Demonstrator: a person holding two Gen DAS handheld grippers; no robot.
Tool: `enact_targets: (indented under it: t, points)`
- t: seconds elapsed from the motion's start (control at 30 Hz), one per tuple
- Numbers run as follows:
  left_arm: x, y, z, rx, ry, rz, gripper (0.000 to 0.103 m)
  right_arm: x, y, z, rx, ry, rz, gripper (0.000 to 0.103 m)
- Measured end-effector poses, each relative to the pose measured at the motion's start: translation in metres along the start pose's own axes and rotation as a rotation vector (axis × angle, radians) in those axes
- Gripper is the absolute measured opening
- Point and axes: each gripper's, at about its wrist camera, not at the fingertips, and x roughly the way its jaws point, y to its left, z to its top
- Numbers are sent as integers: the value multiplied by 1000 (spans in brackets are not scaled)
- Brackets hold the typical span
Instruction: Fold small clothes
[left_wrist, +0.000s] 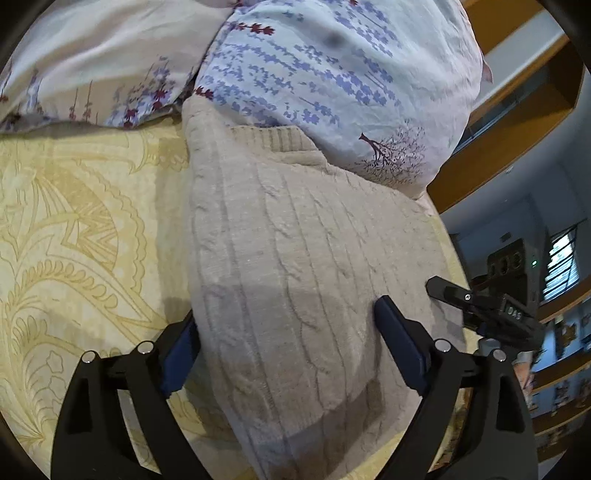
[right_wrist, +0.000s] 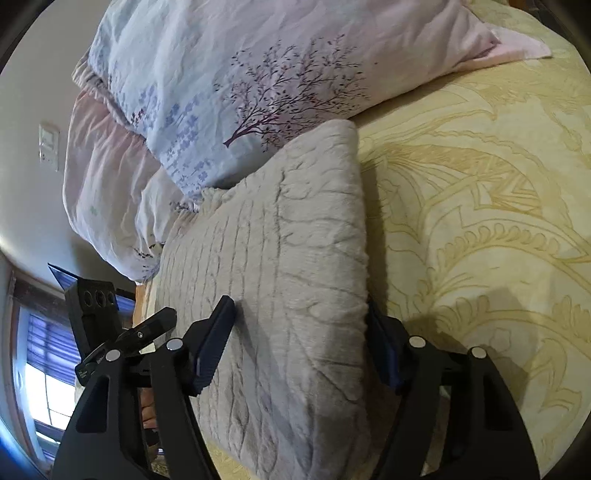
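A beige cable-knit sweater (left_wrist: 295, 240) lies folded into a long thick strip on the yellow patterned bedspread (left_wrist: 74, 221), its far end against the pillows. My left gripper (left_wrist: 286, 310) is open wide over the near part of the strip. One finger rests on top of the knit and the other sits at its left edge, partly hidden by the fold. In the right wrist view the same sweater (right_wrist: 288, 240) runs away from me. My right gripper (right_wrist: 299, 303) straddles it, open. One finger lies on the knit and the other is tucked beside the right edge.
Floral pillows (left_wrist: 332, 66) and a pale duvet (right_wrist: 110, 177) are piled at the head of the bed, touching the sweater's far end. Bare bedspread (right_wrist: 480, 221) stretches to one side. The bed's edge, wooden shelves (left_wrist: 517, 92) and a window (right_wrist: 48, 369) lie on the other side.
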Motion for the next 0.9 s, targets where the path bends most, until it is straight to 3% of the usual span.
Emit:
enact_targets:
  t: [0.23,0.3,0.37,0.47,0.73,0.9]
  points:
    - [5,-5,1,27,-4,32,91,1,-5,-2,20,7,45,62]
    - [8,-7,2,27,-4,36,91,3,-6,-3,29,10,58,57]
    - [7,-7,2,26,-2,37,91,5,-6,-5,31,12,69,43]
    - [6,-8,1,29,0,38,88,3,-7,-8,33,-3,93,36]
    - [-11,-8,-2,44,-26,29,55,-12,9,-14,10,-47,114,33]
    - [-23,-5,-8,56,-34,21,45,-18,21,-23,-3,-54,121,32]
